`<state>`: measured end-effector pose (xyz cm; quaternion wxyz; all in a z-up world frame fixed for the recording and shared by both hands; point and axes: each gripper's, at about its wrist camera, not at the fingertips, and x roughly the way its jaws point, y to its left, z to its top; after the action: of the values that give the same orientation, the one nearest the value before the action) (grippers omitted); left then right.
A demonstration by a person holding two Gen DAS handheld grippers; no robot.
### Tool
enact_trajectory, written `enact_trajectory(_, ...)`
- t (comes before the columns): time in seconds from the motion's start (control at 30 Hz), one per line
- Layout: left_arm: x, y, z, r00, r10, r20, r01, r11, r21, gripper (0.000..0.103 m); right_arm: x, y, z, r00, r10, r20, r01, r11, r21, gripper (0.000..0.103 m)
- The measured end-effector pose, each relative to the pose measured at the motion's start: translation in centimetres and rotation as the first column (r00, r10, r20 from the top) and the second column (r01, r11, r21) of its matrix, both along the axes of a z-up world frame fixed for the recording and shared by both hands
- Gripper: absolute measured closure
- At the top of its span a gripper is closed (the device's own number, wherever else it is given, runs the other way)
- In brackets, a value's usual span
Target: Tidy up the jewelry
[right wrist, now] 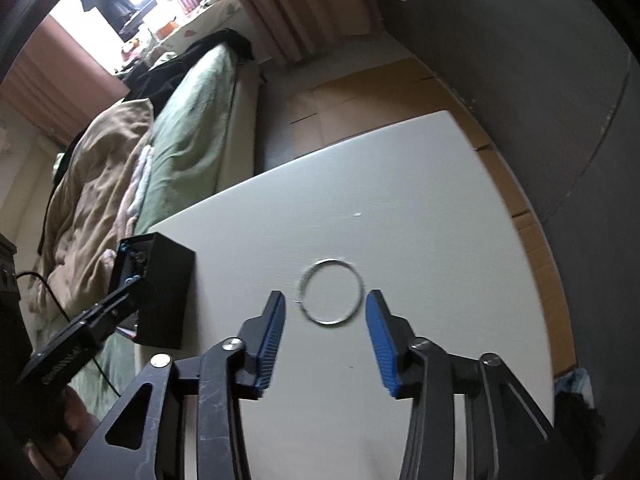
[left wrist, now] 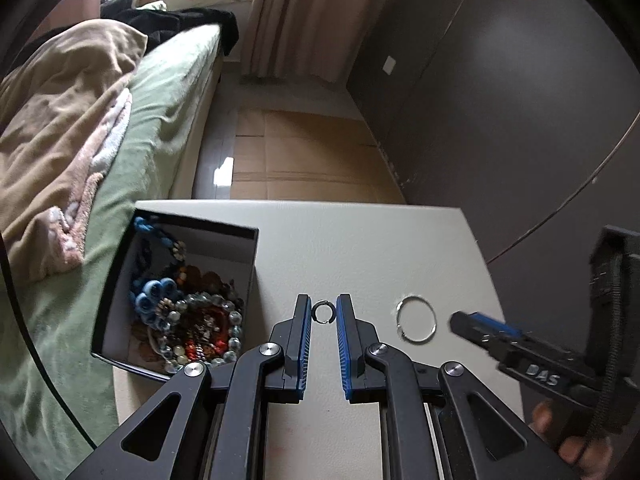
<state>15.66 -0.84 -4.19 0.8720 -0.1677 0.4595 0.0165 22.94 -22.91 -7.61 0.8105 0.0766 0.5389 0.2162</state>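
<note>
My left gripper [left wrist: 323,309] is shut on a small open silver ring [left wrist: 314,313], pinched between its blue pads above the white table [left wrist: 360,248]. To its left stands a black box [left wrist: 192,232] full of beaded necklaces and bracelets [left wrist: 192,320]. A large thin silver hoop [left wrist: 417,342] lies flat on the table to the right. In the right wrist view my right gripper [right wrist: 326,300] is open, and the hoop [right wrist: 332,323] lies just past its fingertips, untouched. The right gripper [left wrist: 464,324] shows blurred beside the hoop. The left gripper [right wrist: 128,296] appears by the box [right wrist: 168,280].
A bed with a green sheet [left wrist: 160,120] and a beige blanket [left wrist: 60,120] runs along the table's left side. Flattened cardboard [left wrist: 304,152] covers the floor beyond the table. A dark wall [left wrist: 520,100] stands to the right, a pink curtain [left wrist: 304,20] at the back.
</note>
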Motion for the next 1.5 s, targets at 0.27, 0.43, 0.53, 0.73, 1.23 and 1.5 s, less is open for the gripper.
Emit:
enact_trajectory(0.27, -1.4, 3.1, 1.4, 0.998, 0.046, 0.034, -0.044, 0.998, -0.038, 0.090, 0.6, 1.5, -0.8, 0.999, 0.027, -0.029, -0.027, 0.999, 0.027, 0.068)
enact_trajectory(0.43, -2.1, 4.7, 1.5, 0.998, 0.059, 0.037, -0.057, 0.997, -0.054, 0.090, 0.4, 3.1, -1.8, 0.998, 0.052, -0.026, -0.053, 0.998, -0.039, 0.074)
enact_trajectory(0.53, -2.7, 5.7, 1.8, 0.996, 0.073, 0.042, -0.070, 0.995, -0.064, 0.090, 0.4, 4.1, -2.3, 0.998, 0.068, -0.005, -0.068, 0.992, -0.103, 0.077)
enact_trajectory(0.73, -3.5, 7.6, 1.7, 0.995, 0.093, 0.035, -0.090, 0.992, -0.088, 0.090, 0.3, 5.7, -3.6, 0.996, 0.093, -0.010, -0.093, 0.977, -0.190, 0.085)
enact_trajectory(1.23, -3.9, 9.8, -0.1, 0.993, 0.120, -0.005, -0.119, 0.978, -0.171, 0.090, -0.2, 7.0, -2.7, 0.993, 0.095, 0.062, -0.080, 0.973, -0.218, 0.100)
enact_trajectory(1.5, -3.0, 9.8, -0.8, 0.995, 0.101, -0.026, -0.104, 0.955, -0.276, 0.031, -1.1, 7.5, 0.7, 0.986, 0.107, 0.128, -0.102, 0.994, -0.049, 0.100)
